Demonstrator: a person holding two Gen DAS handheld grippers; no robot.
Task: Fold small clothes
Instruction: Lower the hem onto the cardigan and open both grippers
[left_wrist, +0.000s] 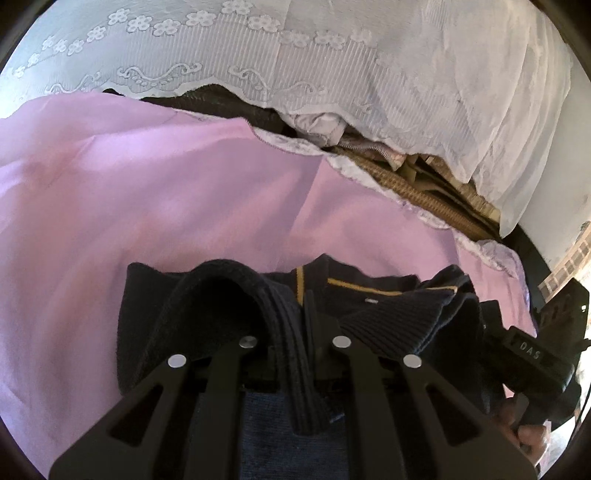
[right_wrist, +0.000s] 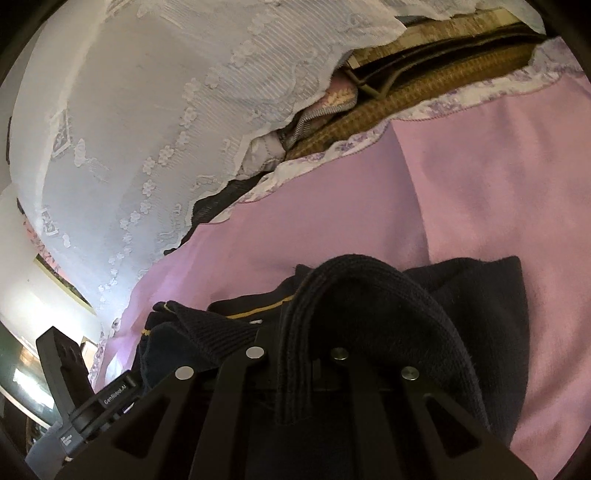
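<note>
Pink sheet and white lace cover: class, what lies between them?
A brown woven mat shows in the gap between pink sheet and lace cover, in both wrist views.

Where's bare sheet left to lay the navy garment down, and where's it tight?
Bare pink sheet stretches ahead of the navy garment up to the white lace cover, and off to both sides. It gets crowded along the sheet's far edge: a woven mat and bundled fabric sit under the lace. Both grippers, left and right, pinch the garment.
</note>
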